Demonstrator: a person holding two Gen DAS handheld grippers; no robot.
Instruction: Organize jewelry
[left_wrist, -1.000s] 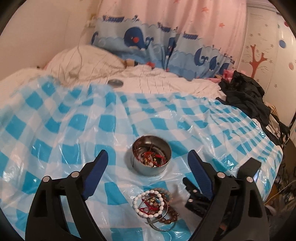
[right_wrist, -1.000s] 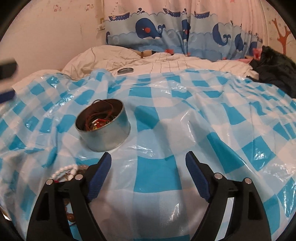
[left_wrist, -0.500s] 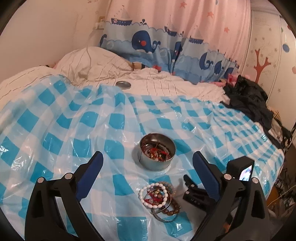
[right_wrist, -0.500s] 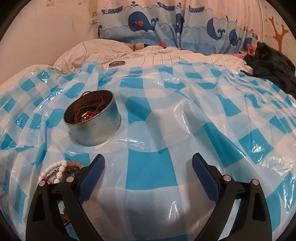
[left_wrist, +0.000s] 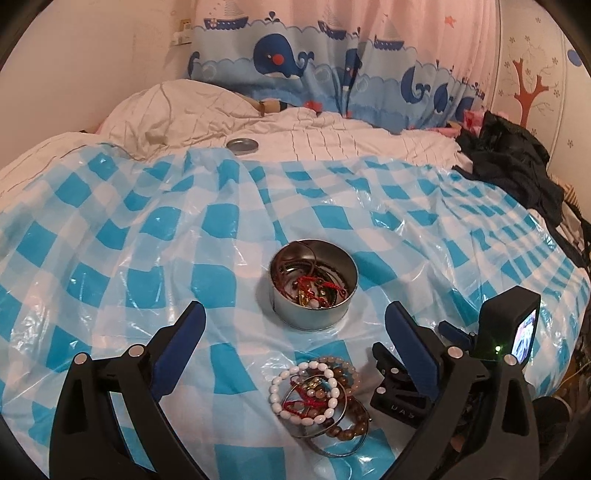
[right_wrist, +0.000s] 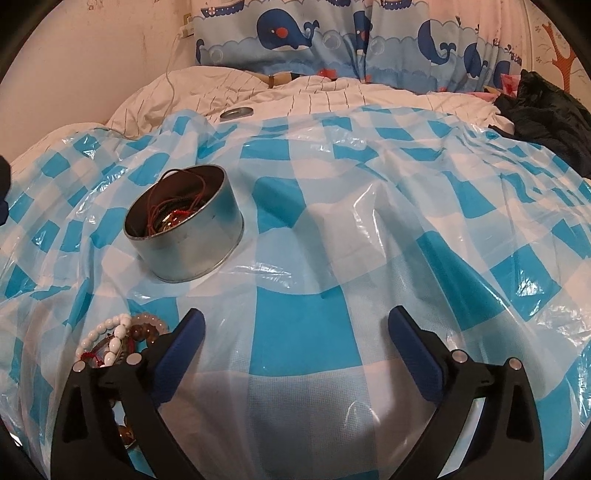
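Note:
A round metal tin (left_wrist: 317, 319) with red cords and small jewelry inside stands on the blue-checked plastic sheet (left_wrist: 110, 236). In front of it lies a pile of bracelets (left_wrist: 317, 398): white beads, brown beads, red cord and thin bangles. My left gripper (left_wrist: 294, 312) hovers open above the sheet, with the pile low between its fingers and untouched. In the right wrist view, my right gripper (right_wrist: 296, 315) hangs over bare sheet, its jaws opening with nothing between them. There the tin (right_wrist: 199, 251) sits up left, and the bracelets (right_wrist: 110, 339) lie partly hidden behind the left finger.
The sheet covers a bed with a white duvet (left_wrist: 332, 136). A flat metal lid (left_wrist: 242, 145) lies on the duvet beyond the sheet. Dark clothing (left_wrist: 517, 166) is heaped at the right edge. The other gripper's black housing (left_wrist: 399, 402) sits right of the pile.
Both grippers' jaws have spread wider. The left view has drawn back from the tin and the pile. In the right view the tin and the bracelets have shifted slightly.

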